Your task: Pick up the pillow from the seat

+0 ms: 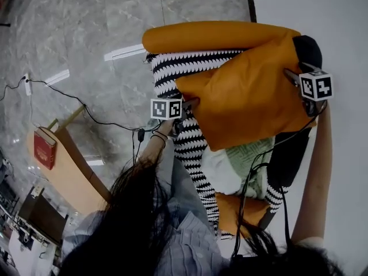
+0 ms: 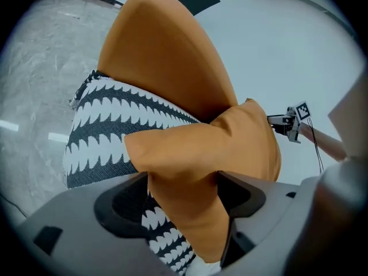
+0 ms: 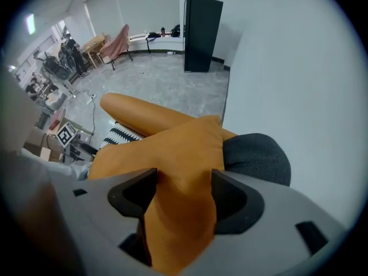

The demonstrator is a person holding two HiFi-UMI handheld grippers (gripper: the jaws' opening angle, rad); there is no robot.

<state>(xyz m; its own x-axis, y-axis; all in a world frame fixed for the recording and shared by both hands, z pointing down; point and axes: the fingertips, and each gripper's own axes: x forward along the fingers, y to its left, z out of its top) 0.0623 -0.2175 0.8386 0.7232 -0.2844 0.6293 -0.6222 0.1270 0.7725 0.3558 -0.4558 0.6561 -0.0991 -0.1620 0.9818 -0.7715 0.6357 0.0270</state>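
Left gripper [image 2: 181, 186]: fingers stand wide. The pillow's left corner fills the gap between them, and the cloth looks bunched there rather than pinched.
Right gripper [image 3: 183, 183]: fingers equally wide, with the opposite corner of the pillow draped loosely between them.
Why two corners: a soft pillow sags when lifted at one point. Taking it at both ends should bring it up level, in my judgement.
Pillow [image 1: 247, 96]: orange, and spread over the middle of the seat. Its far edge leans on the backrest and its left corner overhangs the seat's left edge.
Step in hand: both grippers are placed on the pillow, yet neither seems to hold it. The fingers must close on the cloth before any lift.
Seat [image 1: 195, 148]: black-and-white zigzag cover, mostly hidden under the pillow and bare only along its left edge.
Dark cushion [image 1: 307, 49]: tucked at the seat's far right corner, just behind the right gripper.
Backrest [image 1: 213, 36]: a rounded orange roll along the seat's far edge that props the pillow up.
Floor [image 1: 86, 39]: grey marble beyond the seat. A wooden bench [image 1: 75, 177] stands well apart on the left and carries a red book [image 1: 45, 148].
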